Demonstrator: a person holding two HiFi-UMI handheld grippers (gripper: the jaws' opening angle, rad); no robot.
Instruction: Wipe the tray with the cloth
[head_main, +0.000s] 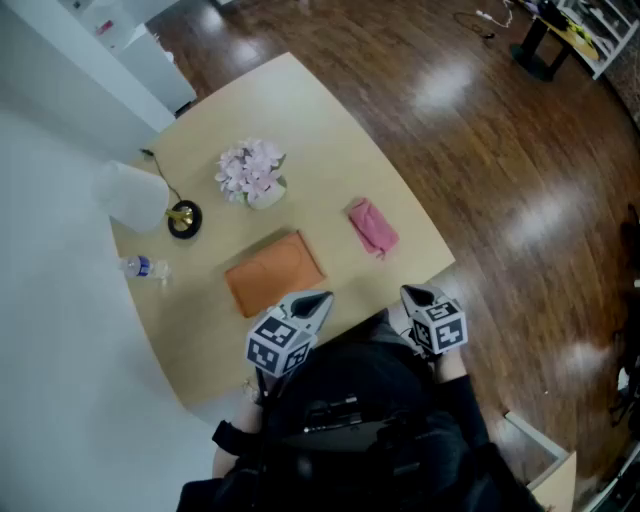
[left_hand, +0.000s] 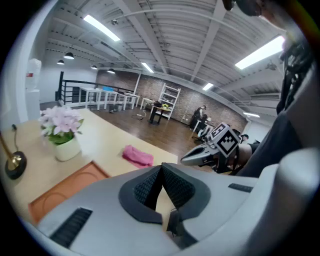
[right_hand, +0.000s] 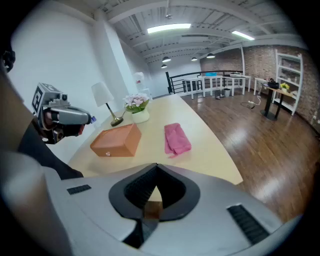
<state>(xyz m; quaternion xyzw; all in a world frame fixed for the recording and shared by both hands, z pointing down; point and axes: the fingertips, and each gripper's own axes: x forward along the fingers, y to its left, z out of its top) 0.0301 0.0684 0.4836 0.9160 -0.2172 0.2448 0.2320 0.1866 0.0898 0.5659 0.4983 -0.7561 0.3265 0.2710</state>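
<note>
Table (head_main: 330, 170): cloth (head_main: 372, 226) ahead of right tool (head_main: 408, 291), apart; it and left tool (head_main: 322, 298) closed, empty.

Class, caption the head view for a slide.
Left gripper and right gripper, both shut, hover before the orange tray and pink cloth.

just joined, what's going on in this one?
Wiping not begun. A person holds the left hand-held gripper and right hand-held gripper over the near table edge, both shut and empty. The orange tray lies just ahead of the left one; the pink cloth lies apart to its right, untouched.
</note>
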